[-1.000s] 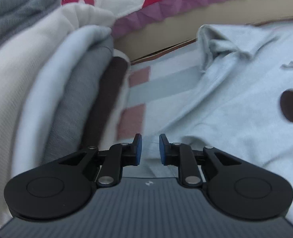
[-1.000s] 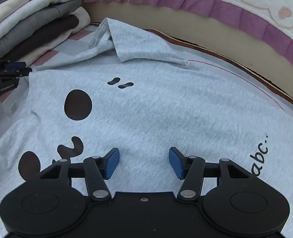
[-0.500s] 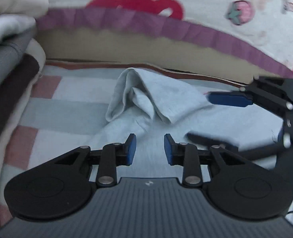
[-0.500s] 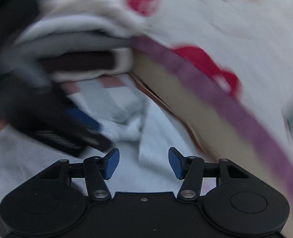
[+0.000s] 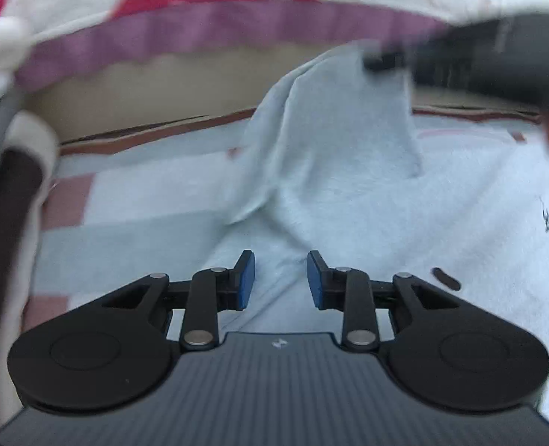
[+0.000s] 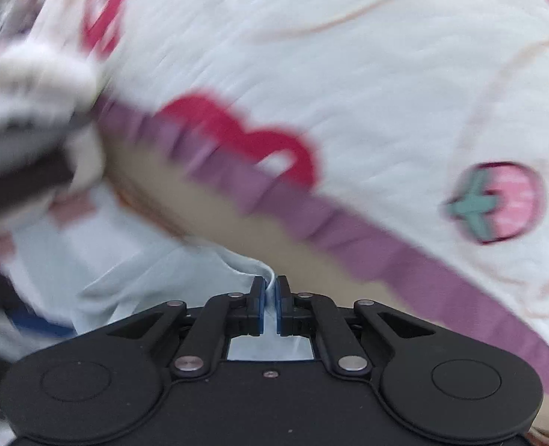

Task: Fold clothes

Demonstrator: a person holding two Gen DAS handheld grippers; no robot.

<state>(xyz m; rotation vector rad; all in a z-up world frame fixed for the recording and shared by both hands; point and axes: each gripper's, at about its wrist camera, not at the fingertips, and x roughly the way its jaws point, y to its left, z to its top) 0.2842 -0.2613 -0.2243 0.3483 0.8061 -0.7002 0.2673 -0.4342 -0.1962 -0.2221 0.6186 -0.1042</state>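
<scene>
In the right wrist view only — right tool (image 6: pixel 269 306) pinching shirt (image 6: pixel 155 278) edge

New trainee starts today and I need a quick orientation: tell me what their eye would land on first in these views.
First, the right gripper shut on a pinch of the pale grey shirt, lifting its sleeve into a peak. Next, the left gripper, open low over the shirt. Behind, the white quilt with red shapes, a strawberry and purple trim.
</scene>
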